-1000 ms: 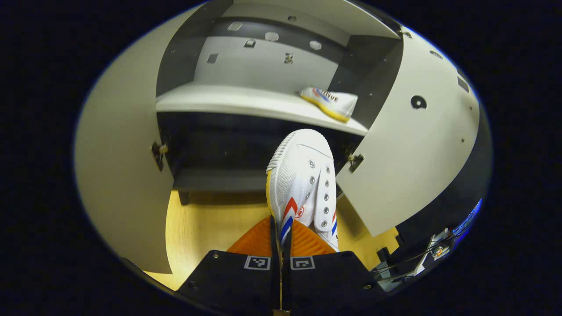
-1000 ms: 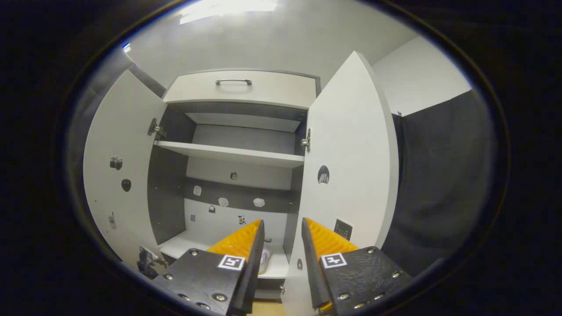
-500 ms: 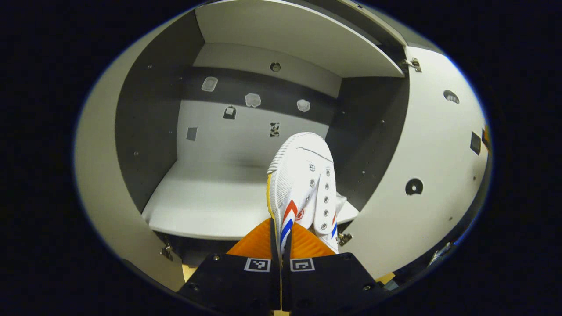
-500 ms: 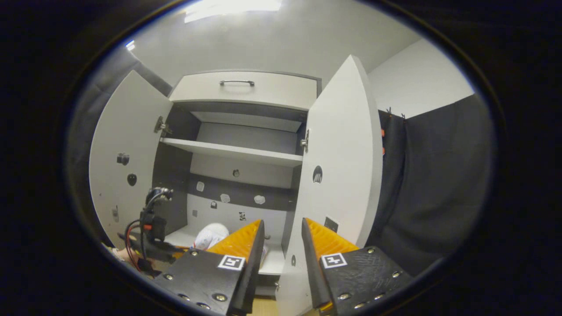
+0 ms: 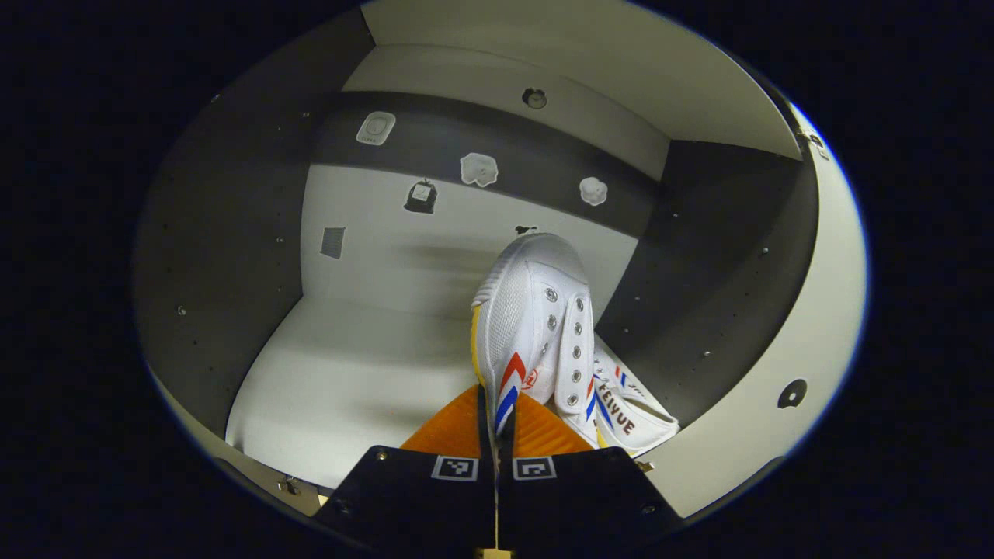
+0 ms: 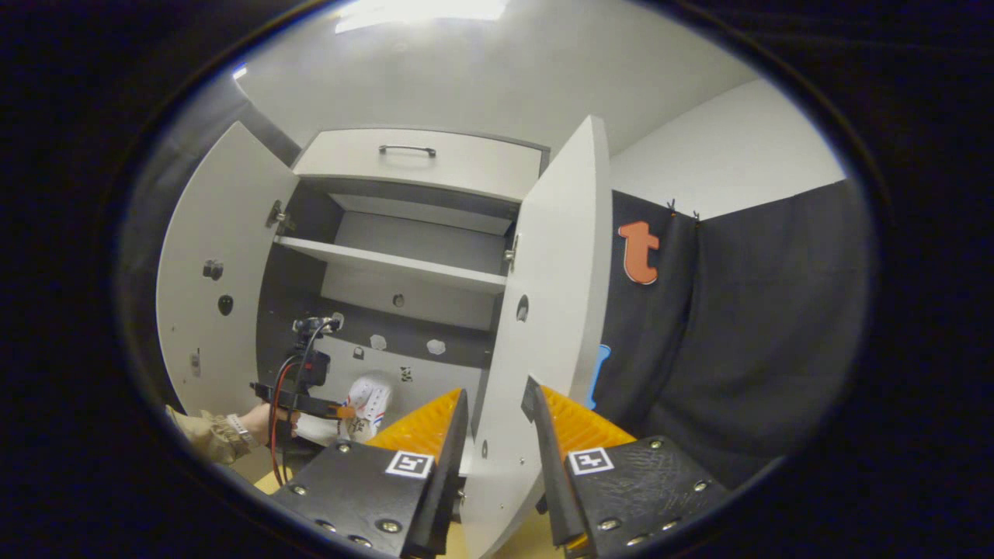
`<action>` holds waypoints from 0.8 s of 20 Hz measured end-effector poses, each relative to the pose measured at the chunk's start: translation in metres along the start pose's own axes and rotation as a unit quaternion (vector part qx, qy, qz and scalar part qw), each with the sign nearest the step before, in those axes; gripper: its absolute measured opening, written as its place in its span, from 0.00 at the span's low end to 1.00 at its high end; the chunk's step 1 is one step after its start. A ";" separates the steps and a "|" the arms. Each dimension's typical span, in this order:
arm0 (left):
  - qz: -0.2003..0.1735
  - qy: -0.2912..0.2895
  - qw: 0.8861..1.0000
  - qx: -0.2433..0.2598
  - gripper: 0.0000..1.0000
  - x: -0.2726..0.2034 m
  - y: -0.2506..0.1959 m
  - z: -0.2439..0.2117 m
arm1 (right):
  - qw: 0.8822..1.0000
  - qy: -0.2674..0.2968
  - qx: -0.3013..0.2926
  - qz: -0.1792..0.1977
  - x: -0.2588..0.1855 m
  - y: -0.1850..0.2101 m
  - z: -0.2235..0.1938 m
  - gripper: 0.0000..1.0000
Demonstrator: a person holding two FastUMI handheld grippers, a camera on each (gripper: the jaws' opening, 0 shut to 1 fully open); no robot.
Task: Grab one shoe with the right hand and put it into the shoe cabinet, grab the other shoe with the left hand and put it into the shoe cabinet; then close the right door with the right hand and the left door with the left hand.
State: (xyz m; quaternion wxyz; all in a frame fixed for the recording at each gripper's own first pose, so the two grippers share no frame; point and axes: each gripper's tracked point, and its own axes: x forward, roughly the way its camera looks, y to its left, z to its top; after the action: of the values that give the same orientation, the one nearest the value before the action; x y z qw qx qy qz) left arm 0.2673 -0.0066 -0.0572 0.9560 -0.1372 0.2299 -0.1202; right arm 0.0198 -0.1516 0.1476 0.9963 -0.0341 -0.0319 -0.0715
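Observation:
My left gripper is shut on the rear side of a white sneaker with red and blue stripes. The sneaker points toe-first into the cabinet, over the lower shelf. I cannot tell whether it touches the shelf. The other white sneaker lies on that shelf at the right, against the side wall. In the right gripper view, my right gripper is open and holds nothing, with the edge of the open right door just beyond its fingers. The left gripper and its sneaker show there inside the cabinet.
Both cabinet doors stand open; the left door swings out wide. An upper shelf and a drawer with a metal handle sit above. A gloved hand holds the left gripper. Small stickers dot the back wall.
My left gripper has carried the sneaker up from the floor and deep into the cabinet, beside the other shoe. My right gripper has drifted right, towards the right door's edge, still open.

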 end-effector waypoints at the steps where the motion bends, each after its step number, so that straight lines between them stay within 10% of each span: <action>1: -0.001 0.004 1.000 -0.008 0.04 0.005 0.001 -0.001 | 1.000 0.000 0.005 -0.002 -0.003 -0.004 0.002 0.48; 16: 0.040 0.049 0.998 0.016 0.02 0.045 0.025 -0.029 | 1.000 -0.011 0.024 0.002 -0.011 -0.016 0.010 0.49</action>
State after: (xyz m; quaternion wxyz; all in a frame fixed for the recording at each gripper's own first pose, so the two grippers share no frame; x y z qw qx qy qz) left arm 0.2967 -0.0024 -0.1080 0.9497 -0.1069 0.2796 -0.0917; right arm 0.0058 -0.1655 0.1577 0.9966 -0.0109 -0.0443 -0.0683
